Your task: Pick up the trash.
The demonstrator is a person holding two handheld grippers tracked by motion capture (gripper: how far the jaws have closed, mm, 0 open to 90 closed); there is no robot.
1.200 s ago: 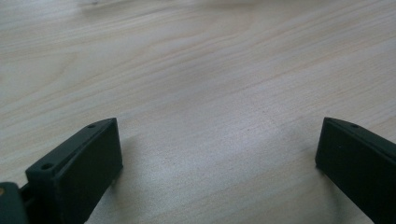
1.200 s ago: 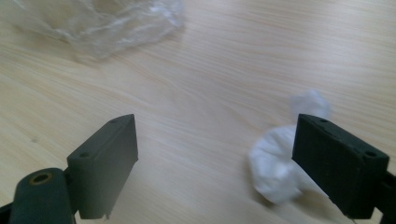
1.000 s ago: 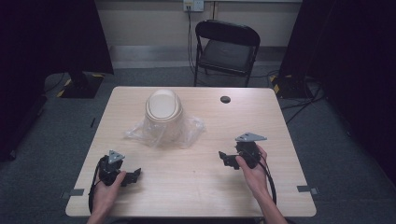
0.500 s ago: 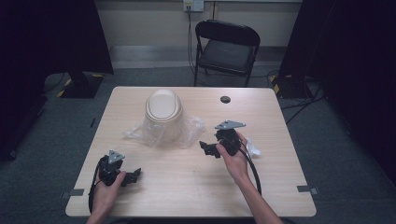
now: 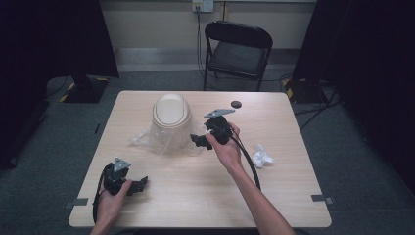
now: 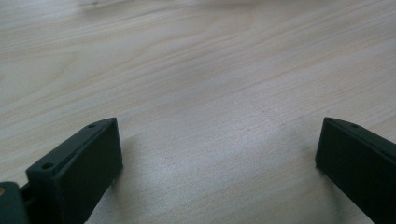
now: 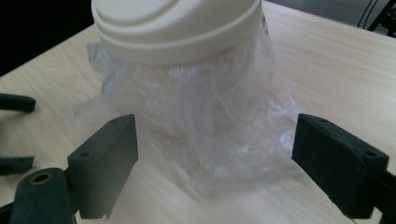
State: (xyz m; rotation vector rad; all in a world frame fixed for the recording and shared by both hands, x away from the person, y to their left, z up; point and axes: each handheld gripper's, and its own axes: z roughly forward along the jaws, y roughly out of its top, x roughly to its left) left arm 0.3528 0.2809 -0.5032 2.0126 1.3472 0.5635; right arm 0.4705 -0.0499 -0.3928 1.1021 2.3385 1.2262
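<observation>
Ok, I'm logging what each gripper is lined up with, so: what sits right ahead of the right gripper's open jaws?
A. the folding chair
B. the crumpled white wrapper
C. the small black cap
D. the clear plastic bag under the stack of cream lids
D: in the right gripper view the open right gripper faces the clear plastic bag beneath the stack of cream lids, not yet touching it.

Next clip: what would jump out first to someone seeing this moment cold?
The cream stack of plates standing in a clear plastic bag at the middle of the table, with the right gripper open just beside the bag. The left gripper rests open on bare wood at the near left corner, and a crumpled white scrap lies toward the right edge.
</observation>
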